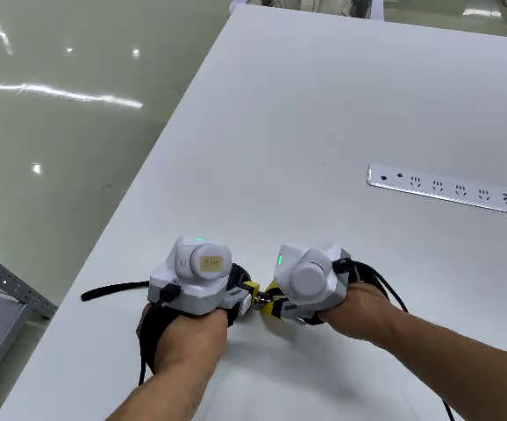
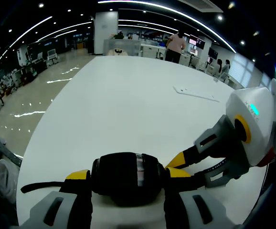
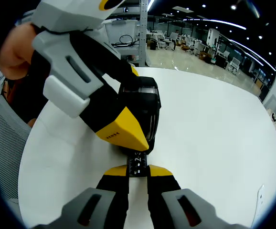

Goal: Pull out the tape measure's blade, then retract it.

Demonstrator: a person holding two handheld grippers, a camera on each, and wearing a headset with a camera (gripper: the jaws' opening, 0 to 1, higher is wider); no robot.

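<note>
The black tape measure case [image 2: 127, 177] sits between the yellow-tipped jaws of my left gripper [image 2: 127, 174], which is shut on it just above the white table [image 1: 324, 132]. In the right gripper view the same case [image 3: 140, 107] lies close ahead, with a very short length of marked blade [image 3: 137, 163] coming out of it. My right gripper [image 3: 137, 171] is shut on that blade end. In the head view the left gripper [image 1: 246, 296] and the right gripper [image 1: 269, 303] meet tip to tip near the table's front edge, the case mostly hidden between them.
A white power strip [image 1: 446, 189] lies on the table to the far right. A black strap [image 1: 113, 289] trails off the left gripper toward the table's left edge, beyond which is shiny floor. A person [image 2: 176, 45] stands at the table's far end.
</note>
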